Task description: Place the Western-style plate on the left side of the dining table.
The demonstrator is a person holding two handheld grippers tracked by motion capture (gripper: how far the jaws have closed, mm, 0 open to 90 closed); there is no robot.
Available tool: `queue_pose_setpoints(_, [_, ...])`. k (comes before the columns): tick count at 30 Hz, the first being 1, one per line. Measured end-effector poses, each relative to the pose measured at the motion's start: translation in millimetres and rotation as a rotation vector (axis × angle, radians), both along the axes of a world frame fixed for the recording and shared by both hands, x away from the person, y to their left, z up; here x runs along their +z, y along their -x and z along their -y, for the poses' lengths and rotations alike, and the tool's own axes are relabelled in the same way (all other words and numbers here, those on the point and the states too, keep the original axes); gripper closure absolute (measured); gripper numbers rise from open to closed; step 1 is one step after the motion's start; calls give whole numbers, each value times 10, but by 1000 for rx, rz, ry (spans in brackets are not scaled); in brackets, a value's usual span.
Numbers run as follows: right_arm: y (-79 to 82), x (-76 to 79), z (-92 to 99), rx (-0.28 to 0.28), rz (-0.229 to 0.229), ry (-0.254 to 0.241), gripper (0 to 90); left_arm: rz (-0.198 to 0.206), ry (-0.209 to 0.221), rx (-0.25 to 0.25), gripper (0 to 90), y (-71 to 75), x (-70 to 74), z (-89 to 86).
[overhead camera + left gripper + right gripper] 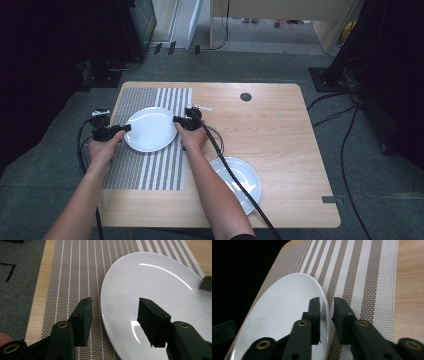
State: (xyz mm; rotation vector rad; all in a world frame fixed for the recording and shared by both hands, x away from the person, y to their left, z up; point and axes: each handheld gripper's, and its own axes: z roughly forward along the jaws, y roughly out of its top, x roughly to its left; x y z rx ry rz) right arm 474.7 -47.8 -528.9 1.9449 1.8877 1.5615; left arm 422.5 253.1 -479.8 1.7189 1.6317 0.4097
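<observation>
A white plate (150,129) lies on a brown-and-white striped placemat (145,167) at the table's left. My right gripper (177,120) is shut on the plate's right rim; in the right gripper view its jaws (327,300) stand one over and one under the rim of the plate (284,315), which looks tilted up on that side. My left gripper (122,129) is open at the plate's left edge. In the left gripper view its jaws (115,302) stand wide apart, with the rim of the plate (155,285) between them and untouched.
A second white plate (247,180) sits on the bare wooden table (280,130) at the front right, partly under my right forearm and cable. A dark round grommet (245,97) is set in the table's far side. Cables trail over the floor around the table.
</observation>
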Motion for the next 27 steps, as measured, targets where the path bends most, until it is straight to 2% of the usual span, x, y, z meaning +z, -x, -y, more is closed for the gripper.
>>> queue_pose_setpoints(1, [0, 0, 4, 0, 20, 7, 701, 6, -1, 1, 447, 9, 6, -2])
queue_pose_setpoints(6, [3, 25, 30, -1, 53, 0, 629, 33, 16, 15, 388, 60, 49, -35])
queue_pose_setpoints(11, [11, 154, 48, 6, 74, -39, 509, 50, 33, 24, 295, 127, 126, -37])
queue_pose_setpoints(13, [18, 222, 63, 21, 88, -24, 475, 61, 35, 18, 282, 163, 163, -28])
queue_pose_setpoints(15, [30, 301, 81, 39, 106, -6, 383, 72, 37, 16, 258, 202, 198, -18])
queue_pose_setpoints(16, [38, 339, 93, 50, 98, -9, 336, 77, 37, 15, 248, 220, 211, -5])
queue_pose_setpoints(17, [49, 375, 104, 59, 79, -15, 328, 79, 33, 8, 240, 237, 221, 5])
queue_pose_setpoints(19, [96, 436, 111, 95, 68, 29, 311, 86, 31, 2, 223, 270, 235, 35])
queue_pose_setpoints(22, [191, 536, 117, 135, 107, 65, 300, 94, 31, -9, 198, 326, 259, 74])
queue_pose_setpoints(27, [312, 661, 151, 186, 132, 92, 282, 101, 27, -20, 166, 422, 279, 119])
